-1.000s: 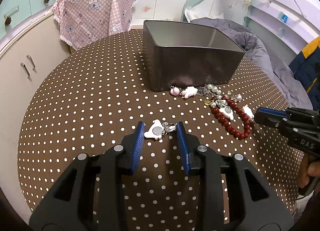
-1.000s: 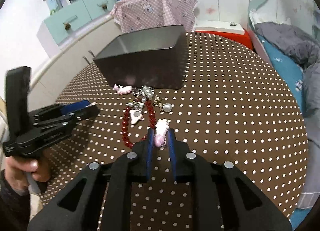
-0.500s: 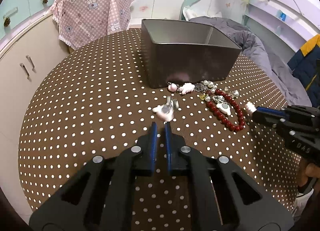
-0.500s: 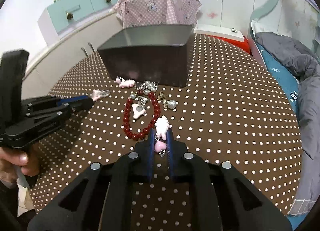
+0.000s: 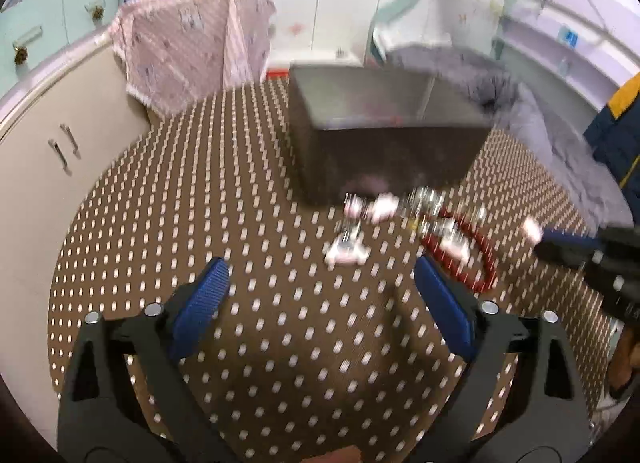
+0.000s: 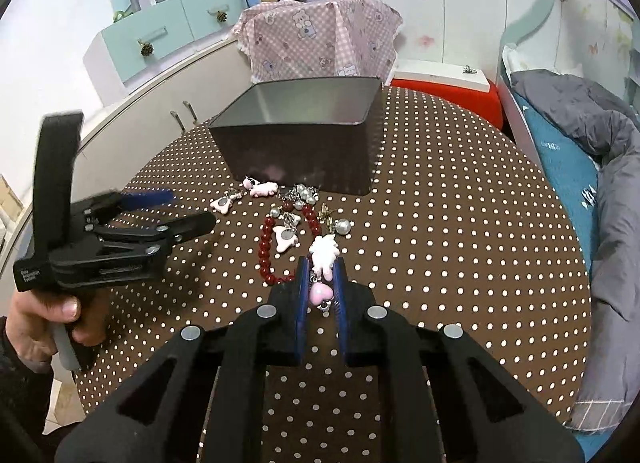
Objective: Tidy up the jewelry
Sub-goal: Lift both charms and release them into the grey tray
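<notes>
Left tongs (image 5: 320,283): jaws opening, spread wide, nothing between the pads; hovers over the dotted counter (image 5: 160,223). Whole left view smeared by motion blur.
Right tongs (image 6: 319,283): clenched on a pink-and-white charm (image 6: 322,263); white part sticks out past the tips, pink heart sits between the pads, lower end hidden by the jaws.
White charm (image 5: 346,251): loose on the counter, just ahead of the left tongs, apart from both pads; shape hard to make out in the blur.
Red bead bracelet (image 6: 266,251): on the counter beside the right tongs, near end cut off behind the left blue pad.
Jewelry pile (image 6: 304,199): pearls, small metal bits, pink charms, bunched at the foot of the box; pieces too small to sort.
Metal box (image 6: 304,143): open top, on the counter behind the pile; inside floor mostly hidden by the near wall.
Hand (image 6: 52,315): grips the left tongs handle, partly cut by the frame edge.
</notes>
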